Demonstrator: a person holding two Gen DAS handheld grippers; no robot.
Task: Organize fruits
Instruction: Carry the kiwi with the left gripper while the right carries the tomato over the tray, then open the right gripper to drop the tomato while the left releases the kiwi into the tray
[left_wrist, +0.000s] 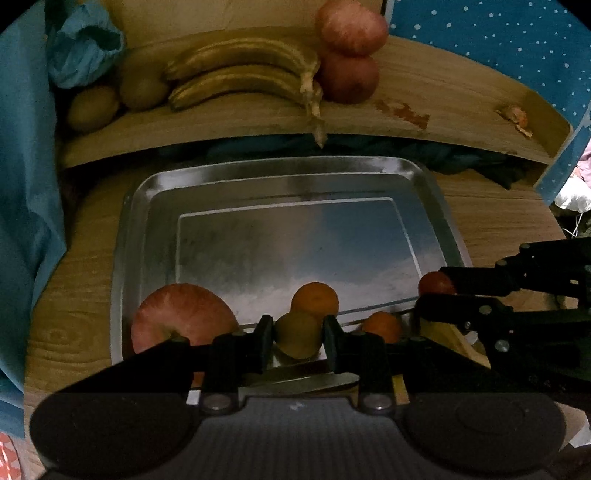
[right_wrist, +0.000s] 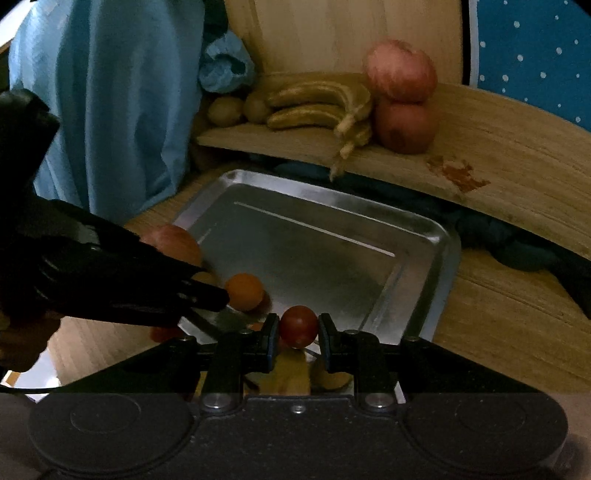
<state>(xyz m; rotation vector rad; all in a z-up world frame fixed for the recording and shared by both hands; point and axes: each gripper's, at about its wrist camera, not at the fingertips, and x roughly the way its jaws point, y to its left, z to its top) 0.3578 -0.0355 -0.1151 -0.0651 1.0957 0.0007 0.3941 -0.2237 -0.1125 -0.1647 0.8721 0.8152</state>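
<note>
Steel, dull and scratched, made up the shallow rectangular tray (left_wrist: 155, 206) that lay on the wood-grain table, and most of the loose fruit sat along its near edge. The left gripper (left_wrist: 298, 338) pinched a small greenish-brown kiwi (left_wrist: 298, 334) at its widest part, one black pad against each side. The right gripper (right_wrist: 298, 330) was closed the same way on a small dark red round fruit (right_wrist: 298, 325), perhaps a plum or tomato, held over the tray's near rim.

Both fruits looked light and slightly yielding, so a gentle squeeze across the middle seemed right; a harder one would likely bruise the kiwi or split the red fruit's smooth, probably slippery skin. The kiwi's fuzzier skin should give the pads better purchase.

A small round orange fruit (left_wrist: 314, 299) rested on the tray floor just beyond the kiwi, a second orange one (left_wrist: 382, 325) lay near the rim to its right, and a large pink-red apple (left_wrist: 183, 317) sat at the tray's left near corner. The apple looked heavy and too wide for an easy pinch.

On the raised wooden shelf (left_wrist: 443, 92) behind the tray, two brown-green kiwis (left_wrist: 92, 109), a bunch of dull yellow bananas (left_wrist: 236, 75) and two stacked red apples (left_wrist: 351, 55) lay grouped by kind. The held kiwi probably belonged beside those kiwis.
</note>
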